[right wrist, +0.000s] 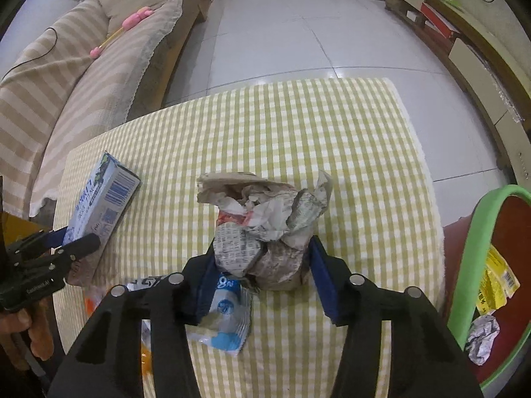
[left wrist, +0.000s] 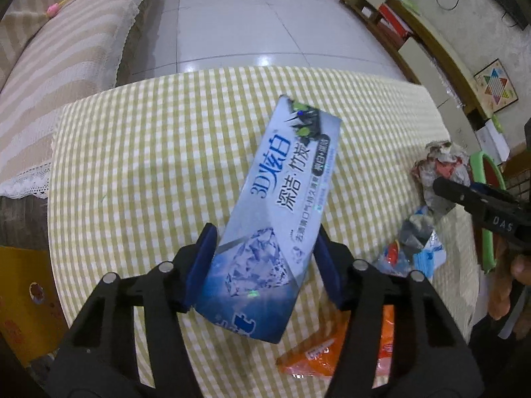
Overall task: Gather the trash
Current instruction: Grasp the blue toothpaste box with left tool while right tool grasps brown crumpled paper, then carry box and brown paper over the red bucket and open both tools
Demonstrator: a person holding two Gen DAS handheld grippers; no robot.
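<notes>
Jaws pinch: left gripper (left wrist: pixel 265 262) clamps the long blue toothpaste carton (left wrist: pixel 282 199), its lower end hidden; right gripper (right wrist: pixel 262 268) squeezes the crumpled newspaper wad (right wrist: pixel 265 225).

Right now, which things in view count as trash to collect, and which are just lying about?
Job:
toothpaste box in left tool
paper wad in right tool
blue wrapper
orange wrapper
green-rimmed bin

Lying about:
sofa
pink toy
game board
</notes>
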